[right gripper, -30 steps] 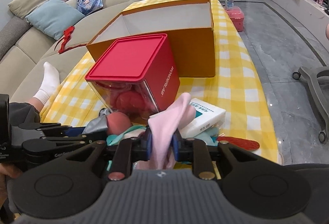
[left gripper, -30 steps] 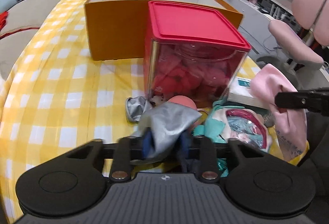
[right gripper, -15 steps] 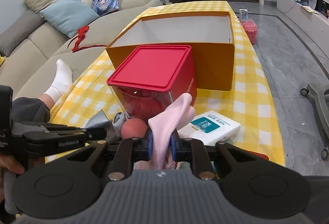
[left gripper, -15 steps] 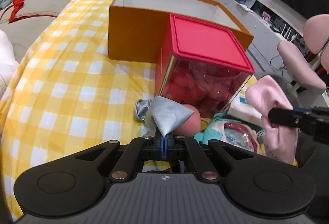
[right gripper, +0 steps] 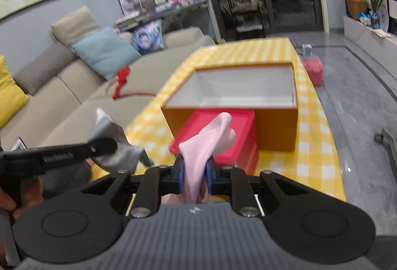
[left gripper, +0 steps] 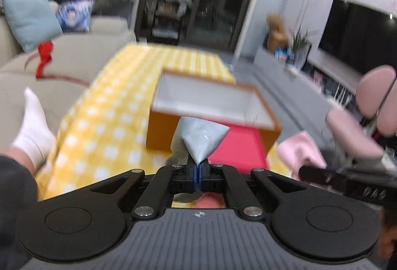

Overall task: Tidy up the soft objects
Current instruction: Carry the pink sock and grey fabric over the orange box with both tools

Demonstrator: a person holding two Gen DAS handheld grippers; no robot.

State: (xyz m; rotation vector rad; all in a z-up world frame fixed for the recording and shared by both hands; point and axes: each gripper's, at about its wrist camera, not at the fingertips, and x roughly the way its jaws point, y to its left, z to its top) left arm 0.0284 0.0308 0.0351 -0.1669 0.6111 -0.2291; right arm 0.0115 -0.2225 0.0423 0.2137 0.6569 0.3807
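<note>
- Pinching a grey cloth by its lower tip, the left gripper has its blue pads pressed together on the fabric in the left wrist view, the cloth fanning upward in front of the open orange box and the red lid of the container just before it on the yellow-checked tabletop.
- At the right edge of that view, blurred, a pink cloth hangs from the other tool's dark finger.
- Gripping that pink cloth between its blue pads, the right gripper in the right wrist view is closed on a thick fold, the loose end flopping over the red-lidded container; the orange box stands open and looks empty just behind.
- At left there, the left gripper carries the grey cloth clear of the tabletop.
- The step in hand appears to be carrying both cloths off the pile; the next move likely calls for taking each over the box's near wall and spreading the pads only once the fabric hangs inside.
</note>
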